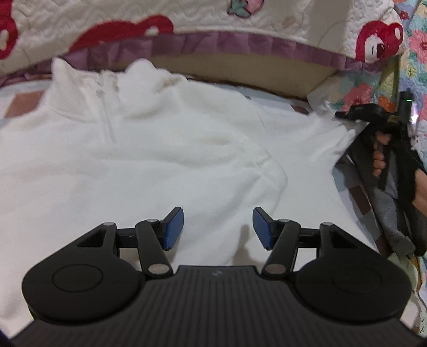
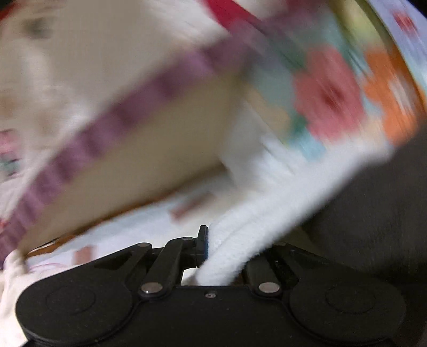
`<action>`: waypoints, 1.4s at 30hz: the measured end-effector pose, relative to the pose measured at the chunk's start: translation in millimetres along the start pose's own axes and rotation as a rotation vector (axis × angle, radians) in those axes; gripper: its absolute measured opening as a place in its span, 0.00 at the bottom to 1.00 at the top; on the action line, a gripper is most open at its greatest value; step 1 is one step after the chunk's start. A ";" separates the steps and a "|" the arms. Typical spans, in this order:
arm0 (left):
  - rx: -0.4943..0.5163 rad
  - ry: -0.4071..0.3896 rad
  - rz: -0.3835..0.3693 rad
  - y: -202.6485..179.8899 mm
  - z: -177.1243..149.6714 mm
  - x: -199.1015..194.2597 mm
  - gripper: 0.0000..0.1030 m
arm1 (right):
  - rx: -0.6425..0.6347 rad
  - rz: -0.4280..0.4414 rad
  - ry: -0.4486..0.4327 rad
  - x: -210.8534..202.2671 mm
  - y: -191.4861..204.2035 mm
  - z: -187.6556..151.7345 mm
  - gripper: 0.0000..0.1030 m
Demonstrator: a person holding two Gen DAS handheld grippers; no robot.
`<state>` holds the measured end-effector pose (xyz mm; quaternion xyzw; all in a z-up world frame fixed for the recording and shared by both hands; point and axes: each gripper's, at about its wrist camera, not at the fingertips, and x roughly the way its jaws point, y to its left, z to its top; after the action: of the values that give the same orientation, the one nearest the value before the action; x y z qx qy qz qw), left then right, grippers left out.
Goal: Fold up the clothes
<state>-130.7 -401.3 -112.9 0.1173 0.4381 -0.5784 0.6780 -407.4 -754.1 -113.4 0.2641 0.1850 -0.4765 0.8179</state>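
Observation:
A white fleece pullover (image 1: 160, 149) lies spread front-up on the bed, its zip collar (image 1: 106, 106) at the far left. My left gripper (image 1: 217, 227) hovers over the lower body of the pullover, blue pads apart and nothing between them. At the far right a person's hand (image 1: 379, 160) holds my right gripper (image 1: 344, 115) at the end of the right sleeve (image 1: 307, 138). In the right wrist view, which is blurred, my right gripper (image 2: 226, 248) is shut on a thick fold of that white sleeve (image 2: 267, 213); the right finger is hidden under the cloth.
A cream quilt with red bear prints (image 1: 213, 21) and a purple trim (image 1: 240, 42) is piled behind the pullover. A floral quilt (image 1: 416, 53) stands at the right. A grey garment (image 1: 392, 213) lies by the right edge. A patterned bedsheet (image 1: 21, 104) shows at the left.

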 end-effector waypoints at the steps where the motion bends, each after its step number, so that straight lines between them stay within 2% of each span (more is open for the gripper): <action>1: -0.004 -0.010 0.007 3.8 1.5 -6.1 0.55 | -0.032 0.057 -0.028 -10.6 12.2 2.2 0.08; 4: -0.031 -0.044 0.033 22.3 2.7 -30.1 0.55 | -0.174 0.235 -0.084 -48.6 63.6 0.3 0.08; 7: -0.031 -0.078 0.100 42.6 -4.4 -52.7 0.58 | -0.357 0.454 -0.112 -93.1 126.9 -22.5 0.07; 9: -0.013 -0.109 0.162 56.3 -14.8 -65.0 0.68 | -0.435 0.614 -0.070 -117.7 161.7 -50.6 0.08; 11: -0.018 -0.137 0.218 71.8 -30.0 -70.1 0.68 | -0.523 0.748 -0.007 -137.3 192.4 -84.9 0.09; 13: -0.081 -0.126 0.235 90.7 -44.5 -68.7 0.68 | -0.684 0.785 0.068 -143.8 214.9 -127.7 0.08; 16: -0.152 -0.110 0.201 106.4 -49.9 -63.3 0.68 | -0.957 0.730 0.177 -136.0 230.3 -188.7 0.09; 19: -0.120 -0.124 0.199 103.0 -48.6 -64.2 0.68 | -1.016 0.688 0.237 -126.7 223.2 -214.6 0.13; 23: -0.093 -0.132 0.162 94.8 -49.1 -60.4 0.68 | -0.920 0.684 0.330 -125.9 221.3 -204.8 0.27; 24: -0.087 -0.124 0.154 92.3 -49.9 -58.5 0.68 | -0.872 0.677 0.366 -127.2 220.3 -198.1 0.39; 25: -0.081 -0.110 0.155 89.9 -50.7 -56.5 0.68 | -0.811 0.670 0.408 -128.7 218.1 -189.4 0.50; 26: -0.074 -0.084 0.169 87.6 -51.7 -54.2 0.68 | -0.727 0.678 0.459 -129.4 214.8 -180.5 0.53; 28: -0.057 -0.028 0.216 84.0 -54.3 -50.2 0.68 | -0.529 0.747 0.527 -131.3 202.9 -165.6 0.58; 29: -0.049 -0.010 0.232 82.7 -55.4 -49.6 0.68 | -0.458 0.748 0.533 -130.3 197.1 -160.0 0.60; 32: -0.041 -0.014 0.203 82.5 -56.3 -55.0 0.68 | -0.307 0.677 0.510 -122.8 180.7 -146.1 0.62; 35: -0.091 -0.033 0.142 92.0 -58.7 -60.5 0.68 | -0.154 0.560 0.478 -109.9 160.7 -135.7 0.62; 38: -0.135 -0.046 0.094 102.4 -61.3 -66.7 0.67 | 0.040 0.490 0.470 -91.2 139.3 -132.6 0.62; 40: -0.159 -0.050 0.094 106.3 -60.9 -72.1 0.67 | 0.109 0.455 0.456 -76.5 132.0 -135.1 0.67; 42: -0.221 -0.041 0.095 114.3 -60.2 -77.5 0.67 | 0.134 0.408 0.448 -60.5 132.2 -138.6 0.67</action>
<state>-52.8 -273.7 -131.6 0.0507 0.4790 -0.4963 0.7223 -327.4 -574.9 -155.8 0.4478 0.2719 -0.2437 0.8162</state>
